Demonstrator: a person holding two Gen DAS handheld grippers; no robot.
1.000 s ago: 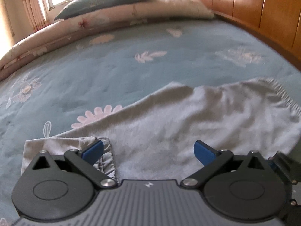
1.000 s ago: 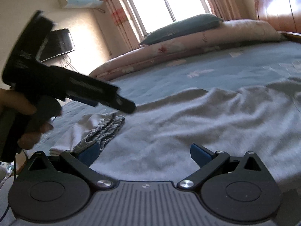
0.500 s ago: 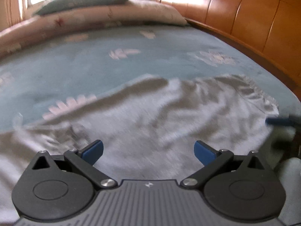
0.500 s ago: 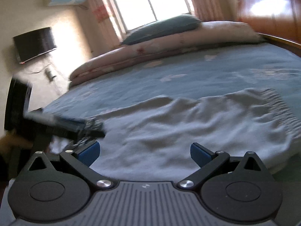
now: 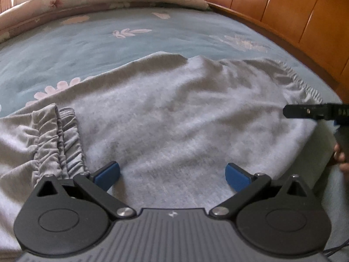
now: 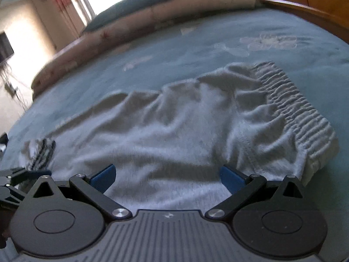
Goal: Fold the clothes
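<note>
Trousers (image 5: 185, 118): grey, spread flat on the blue floral bedspread (image 5: 87, 43).
Left gripper (image 5: 172, 174): over the trousers' near edge, jaws wide apart, empty.
Right gripper (image 6: 166, 175): likewise gaping, empty.
Waistband (image 6: 301, 113): gathered, trousers' far right end.

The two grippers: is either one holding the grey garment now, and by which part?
Nothing is held: left gripper and right gripper are open above the grey garment.
</note>
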